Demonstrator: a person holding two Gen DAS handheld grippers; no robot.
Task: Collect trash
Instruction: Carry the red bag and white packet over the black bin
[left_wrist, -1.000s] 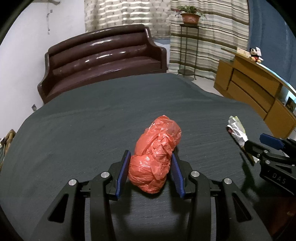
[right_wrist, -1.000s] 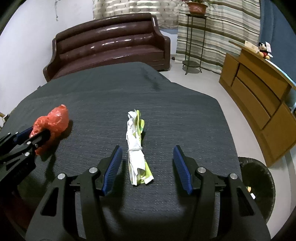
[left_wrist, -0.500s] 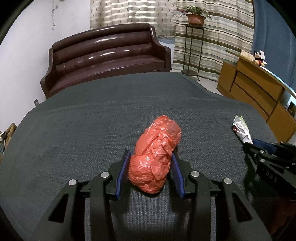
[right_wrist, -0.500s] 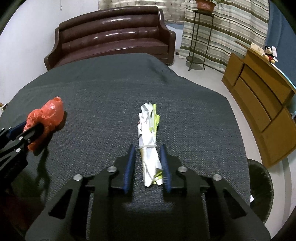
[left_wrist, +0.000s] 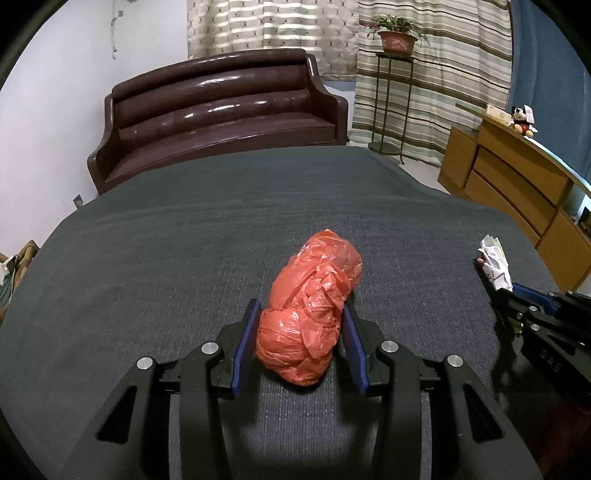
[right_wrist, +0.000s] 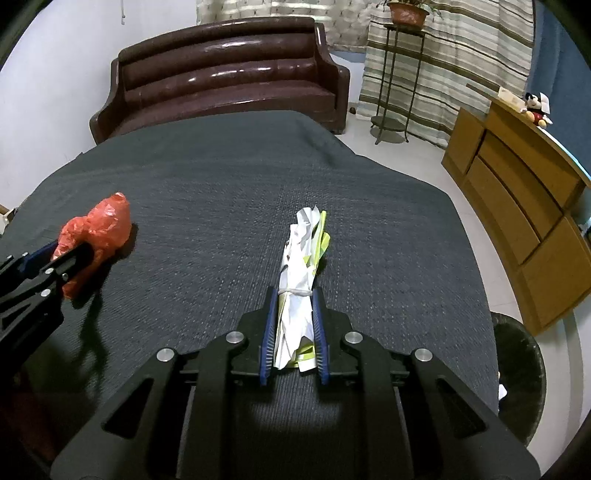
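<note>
The left gripper (left_wrist: 301, 338) clamps the red bag (left_wrist: 312, 308); the right gripper (right_wrist: 293, 325) pinches the paper bundle (right_wrist: 299, 288), its side lettering illegible.

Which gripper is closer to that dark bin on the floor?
Right. The right gripper, clamping the paper bundle, sits beside the bin; the left gripper holds the red bag farther away.

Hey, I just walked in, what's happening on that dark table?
A person is collecting trash with two hand-held tongs. The left tongs are shut on a crumpled orange plastic bag, and the right tongs are shut on a banded bundle of white and yellow paper. Both pieces seem barely raised above the grey cloth-covered table. A dark round bin stands on the floor to the right.
</note>
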